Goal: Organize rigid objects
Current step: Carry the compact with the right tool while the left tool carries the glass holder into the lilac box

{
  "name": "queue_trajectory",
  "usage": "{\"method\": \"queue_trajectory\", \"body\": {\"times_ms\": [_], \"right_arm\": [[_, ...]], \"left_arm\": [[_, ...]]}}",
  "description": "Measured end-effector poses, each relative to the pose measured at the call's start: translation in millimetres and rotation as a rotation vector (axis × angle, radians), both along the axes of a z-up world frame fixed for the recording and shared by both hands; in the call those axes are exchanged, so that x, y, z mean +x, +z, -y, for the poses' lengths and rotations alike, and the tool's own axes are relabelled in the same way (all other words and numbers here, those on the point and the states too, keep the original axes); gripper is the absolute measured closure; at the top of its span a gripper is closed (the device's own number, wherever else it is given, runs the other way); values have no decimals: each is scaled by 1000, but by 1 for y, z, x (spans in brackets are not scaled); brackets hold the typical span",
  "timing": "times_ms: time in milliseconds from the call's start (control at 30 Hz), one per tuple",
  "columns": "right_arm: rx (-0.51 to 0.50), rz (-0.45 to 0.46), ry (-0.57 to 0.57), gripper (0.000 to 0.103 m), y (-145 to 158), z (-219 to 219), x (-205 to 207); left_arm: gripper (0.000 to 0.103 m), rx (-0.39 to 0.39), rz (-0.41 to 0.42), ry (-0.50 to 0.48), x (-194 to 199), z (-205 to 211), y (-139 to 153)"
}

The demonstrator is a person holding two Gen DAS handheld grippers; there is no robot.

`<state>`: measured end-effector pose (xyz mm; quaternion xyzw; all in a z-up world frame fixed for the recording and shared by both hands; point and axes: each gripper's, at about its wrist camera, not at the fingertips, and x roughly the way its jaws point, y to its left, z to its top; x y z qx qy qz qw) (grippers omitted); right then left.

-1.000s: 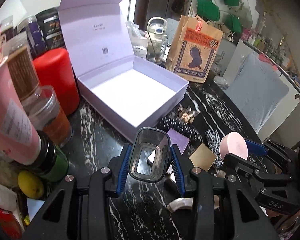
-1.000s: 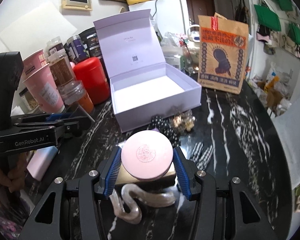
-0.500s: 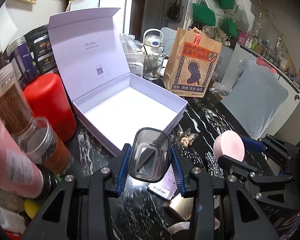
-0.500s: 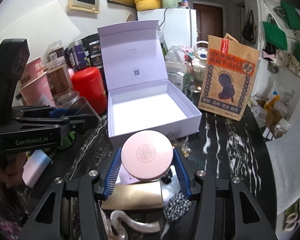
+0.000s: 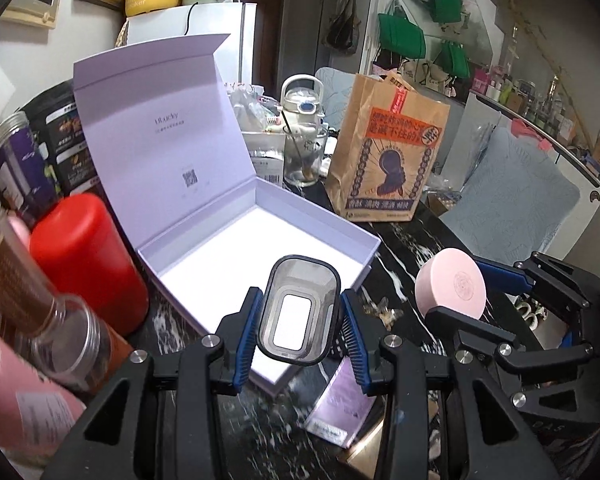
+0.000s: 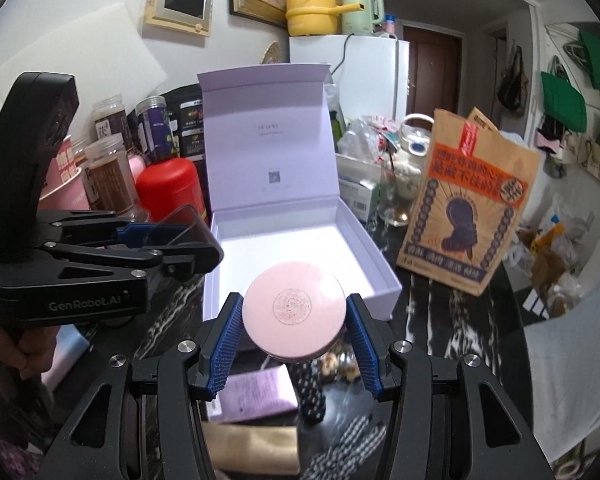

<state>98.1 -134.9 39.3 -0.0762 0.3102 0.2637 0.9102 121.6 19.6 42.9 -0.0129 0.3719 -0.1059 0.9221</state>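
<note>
My left gripper [image 5: 298, 316] is shut on a small clear grey container [image 5: 298, 312], held over the near rim of the open lilac box [image 5: 320, 220]. My right gripper [image 6: 294, 312] is shut on a round pink compact [image 6: 294, 310], held just in front of the same lilac box [image 6: 380, 264]. In the left wrist view the pink compact [image 5: 452, 286] and the right gripper sit to the right. In the right wrist view the left gripper [image 6: 192, 240] with the clear container [image 6: 184, 226] is at the left. The box's inside is bare white, its lid upright.
A red canister [image 5: 84, 256], jars [image 5: 16, 160] and a pink tube crowd the left. A brown paper bag [image 5: 388, 160] and a glass [image 5: 302, 156] stand behind the box. A purple card [image 6: 256, 396], a gold card, polka-dot and checked fabric lie on the black marble table [image 6: 440, 312].
Both grippers have risen and moved toward the lilac box with their objects still held; the box now looms larger and the items on the table have slid down out of frame.
</note>
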Motion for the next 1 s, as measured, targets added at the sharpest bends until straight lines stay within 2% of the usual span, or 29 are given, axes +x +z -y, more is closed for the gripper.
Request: {"method": "queue_trajectory", "body": {"times_ms": [333,433,600,1000], "right_arm": [[-2,45,17,52,15,-10,36],[9,50,26,52,17,-12,49],[14,62,24,52,20,-17,72],[41,69,0,52,25,-30,133]], "left_arm": [[64,3,22,16,37,-7,4],[64,-4,31,38,50,-11,5],[64,27,59,83,72,-15,8],[64,4,69,158,116,-31,5]]}}
